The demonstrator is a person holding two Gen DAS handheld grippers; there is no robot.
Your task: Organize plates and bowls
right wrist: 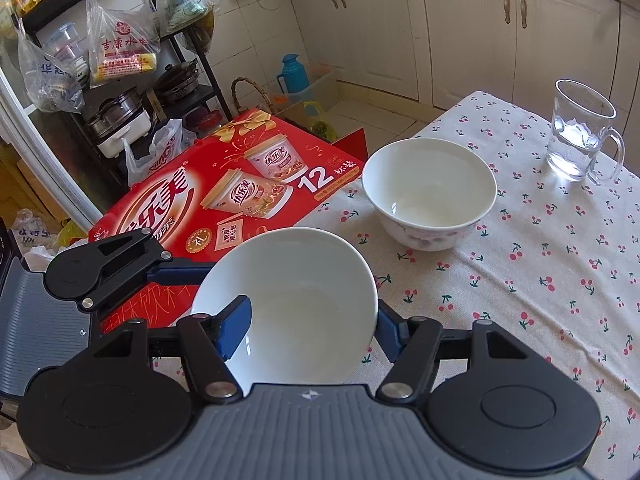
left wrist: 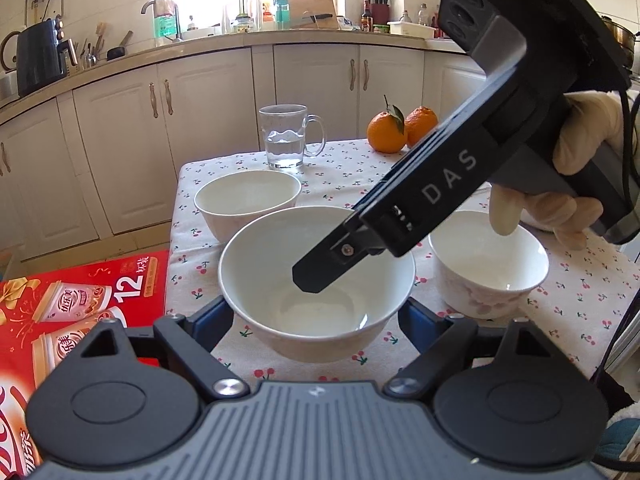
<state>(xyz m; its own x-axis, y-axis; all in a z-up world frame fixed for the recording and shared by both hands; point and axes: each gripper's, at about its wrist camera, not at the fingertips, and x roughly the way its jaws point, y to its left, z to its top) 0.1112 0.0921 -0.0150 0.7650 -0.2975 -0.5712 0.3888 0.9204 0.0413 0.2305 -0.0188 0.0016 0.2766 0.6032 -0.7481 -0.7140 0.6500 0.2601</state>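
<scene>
White bowl point(left wrist: 320, 300): sits tilted at the table point(left wrist: 580, 320) corner nearest the red box point(left wrist: 80, 300), pinched through its wall by the right gripper point(right wrist: 310, 328), one pad inside, one outside. Spanned across its body by the left gripper point(left wrist: 316, 316), pads apparently pressed to both sides. Could slip on smooth glaze and tip off the edge if the two holds pull unevenly. Shows that wall pinch plainly from the right wrist only; reveals another bowl point(left wrist: 488, 272), oranges point(left wrist: 400, 132) and gloved hand point(left wrist: 576, 184) from the left alone.
</scene>
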